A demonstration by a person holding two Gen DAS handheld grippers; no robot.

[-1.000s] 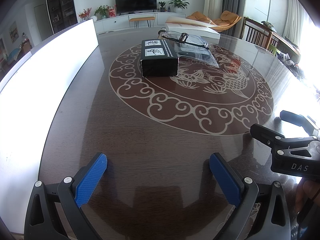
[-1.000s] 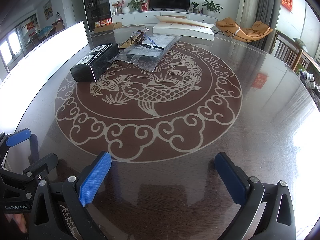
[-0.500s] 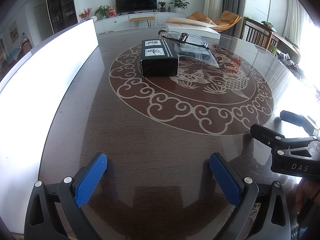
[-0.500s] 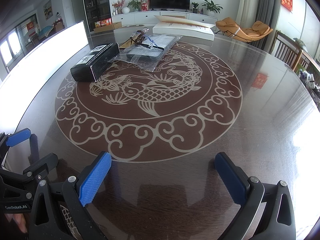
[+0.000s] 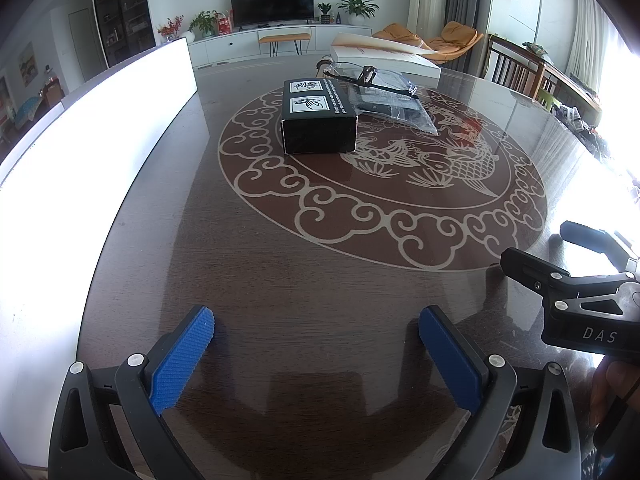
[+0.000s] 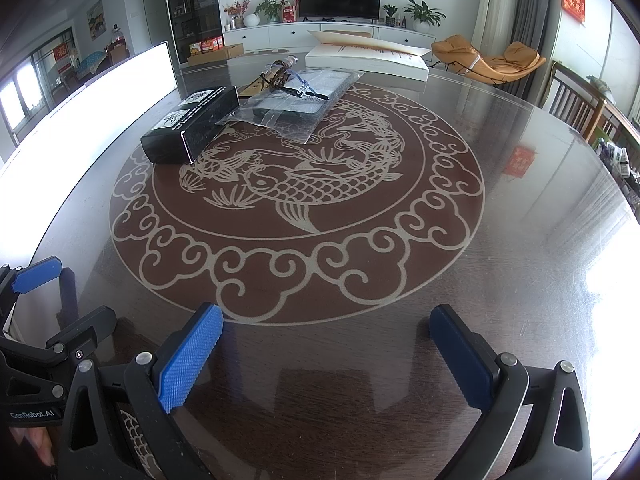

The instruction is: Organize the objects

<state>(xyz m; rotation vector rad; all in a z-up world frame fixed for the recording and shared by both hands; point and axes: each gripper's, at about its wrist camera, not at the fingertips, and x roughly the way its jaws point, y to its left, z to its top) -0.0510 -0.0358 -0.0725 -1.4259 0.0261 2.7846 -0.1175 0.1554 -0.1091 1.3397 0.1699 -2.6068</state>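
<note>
A black box point(image 5: 318, 118) point(image 6: 192, 124) with white picture labels lies on the far left of the round dark table point(image 5: 320, 280) point(image 6: 520, 280). Beside it a clear plastic bag point(image 5: 396, 108) point(image 6: 292, 106) holds a dark flat item, with a pair of glasses point(image 5: 370, 78) point(image 6: 298, 88) on top. My left gripper point(image 5: 316, 344) hovers open over the near table edge, far from these objects. Just as far back, my right gripper point(image 6: 326, 340) stands open with nothing between its blue pads. Each gripper shows at the edge of the other's view.
A large white flat box point(image 5: 384, 58) point(image 6: 368, 58) rests at the table's far edge. A bright white panel point(image 5: 80, 152) point(image 6: 92, 112) runs along the left side. Wooden chairs point(image 5: 520, 68) stand to the right. A fish and cloud pattern covers the table's middle.
</note>
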